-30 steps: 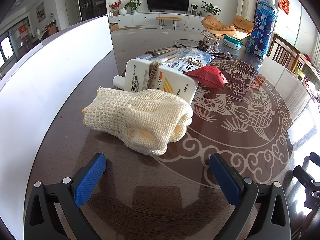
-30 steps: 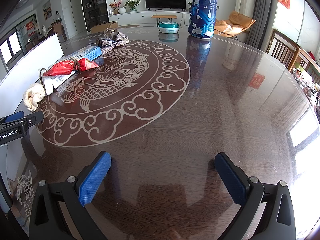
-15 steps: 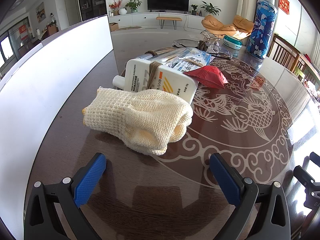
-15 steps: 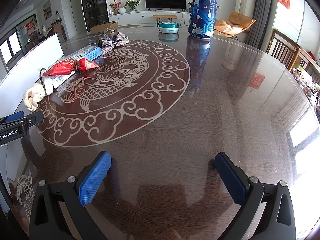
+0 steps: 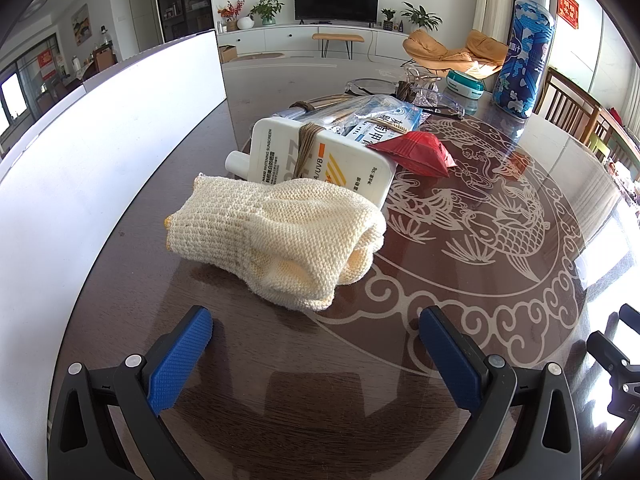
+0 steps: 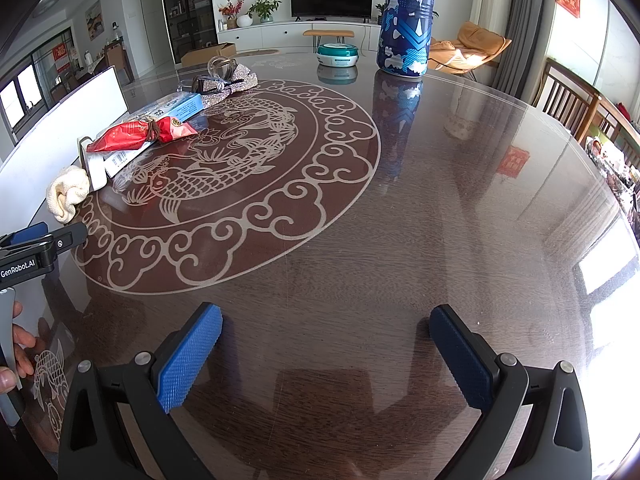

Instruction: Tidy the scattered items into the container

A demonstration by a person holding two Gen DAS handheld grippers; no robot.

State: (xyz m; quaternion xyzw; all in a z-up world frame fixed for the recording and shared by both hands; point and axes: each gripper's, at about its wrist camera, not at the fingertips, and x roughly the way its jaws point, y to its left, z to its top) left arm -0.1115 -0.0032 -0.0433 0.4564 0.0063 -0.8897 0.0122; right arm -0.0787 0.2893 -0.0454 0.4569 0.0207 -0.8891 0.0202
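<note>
Holding my left gripper [image 5: 316, 332] low over the table [image 5: 460, 280], I kept its blue fingers [image 5: 180, 356] spread wide, grasping nothing and touching nothing. Just ahead of the fingertips, roughly centred between them, lay the cream knitted glove [image 5: 280, 236], folded over on itself. Beyond the glove, touching its far edge, lay the white sunscreen bottle [image 5: 320, 160] with brown twine wound round its middle; a red packet [image 5: 416, 152] sat ahead and toward my right finger, and a blue-and-white box [image 5: 380, 128] lay behind the bottle, partly covered by it. The white container wall [image 5: 100, 152] ran along the outside of my left finger. My right gripper [image 6: 324, 336] was likewise wide apart and empty, its fingers [image 6: 188, 356] over bare tabletop, with the same items well ahead and far to the left. A tall blue canister [image 6: 408, 20] stood far ahead. Farther items, a sparkly bow [image 6: 232, 82] and clear objects, were hard to make out. The container's inside was hidden in both views.
</note>
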